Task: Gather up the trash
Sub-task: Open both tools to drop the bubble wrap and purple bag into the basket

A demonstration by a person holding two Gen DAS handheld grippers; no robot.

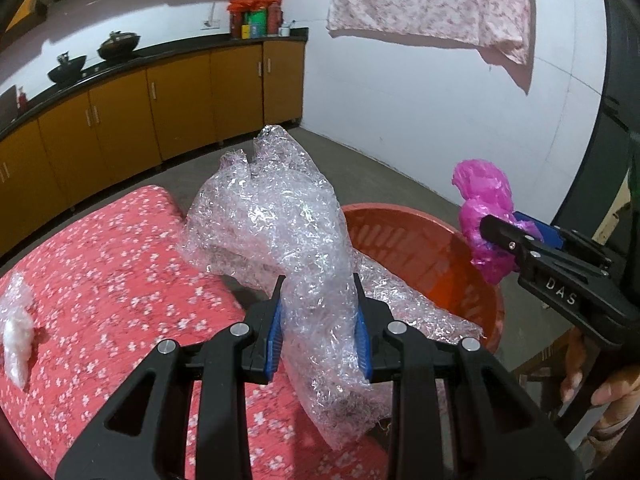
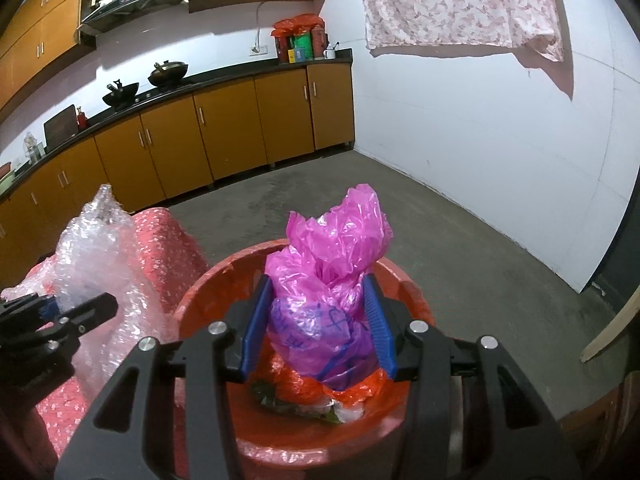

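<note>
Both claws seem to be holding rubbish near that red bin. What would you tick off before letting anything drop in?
1. Right gripper clamped on the pink plastic bag: ok.
2. Pink plastic bag above the red basket opening: ok in the right wrist view.
3. Left gripper clamped on the bubble wrap: ok.
4. Bubble wrap fully over the basket: not ok; it hangs partly over the floral table.
5. Room in the basket: ok; some trash lies at the bottom.
6. Table cleared: not ok; a white scrap remains.
</note>
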